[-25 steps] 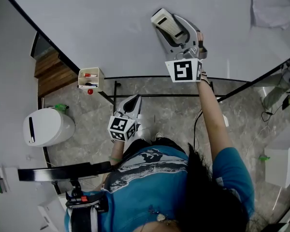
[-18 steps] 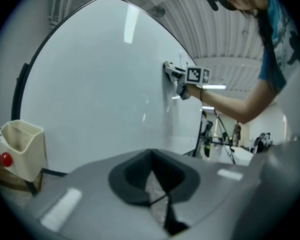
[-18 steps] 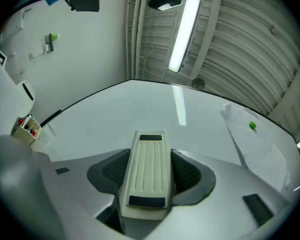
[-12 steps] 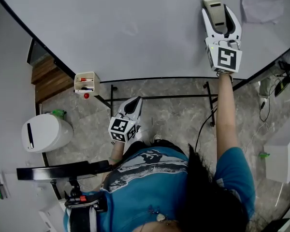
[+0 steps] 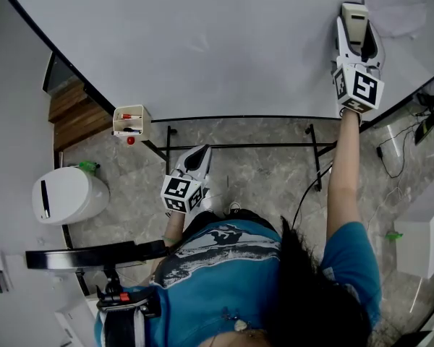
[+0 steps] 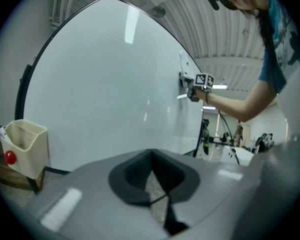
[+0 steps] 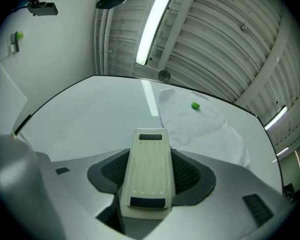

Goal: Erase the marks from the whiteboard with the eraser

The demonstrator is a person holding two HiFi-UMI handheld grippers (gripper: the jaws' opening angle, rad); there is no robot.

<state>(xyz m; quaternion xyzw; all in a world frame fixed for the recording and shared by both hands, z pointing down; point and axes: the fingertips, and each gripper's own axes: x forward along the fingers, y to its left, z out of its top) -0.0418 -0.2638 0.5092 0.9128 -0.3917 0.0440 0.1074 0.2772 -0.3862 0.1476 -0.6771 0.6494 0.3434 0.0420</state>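
The whiteboard (image 5: 202, 42) fills the top of the head view; only a faint smudge (image 5: 201, 47) shows on it. My right gripper (image 5: 356, 29) is at the board's upper right, shut on a cream eraser (image 5: 355, 19) held against the surface. In the right gripper view the eraser (image 7: 147, 169) sits lengthwise between the jaws, pointing at the board (image 7: 90, 119). My left gripper (image 5: 197, 157) hangs low by the person's body, shut with nothing in it; its own view shows the closed jaws (image 6: 152, 176) and the distant right gripper (image 6: 197, 83).
A sheet of paper (image 7: 200, 124) held by a green magnet (image 7: 195, 105) hangs just right of the eraser. A beige marker holder (image 5: 130, 120) is fixed at the board's lower left edge. The black stand frame (image 5: 239, 144), a white bin (image 5: 69, 190) and floor cables (image 5: 398, 150) lie below.
My right gripper has swept the eraser rightward across the board, from its middle to the upper right beside the paper sheet. The left gripper has stayed where it was.
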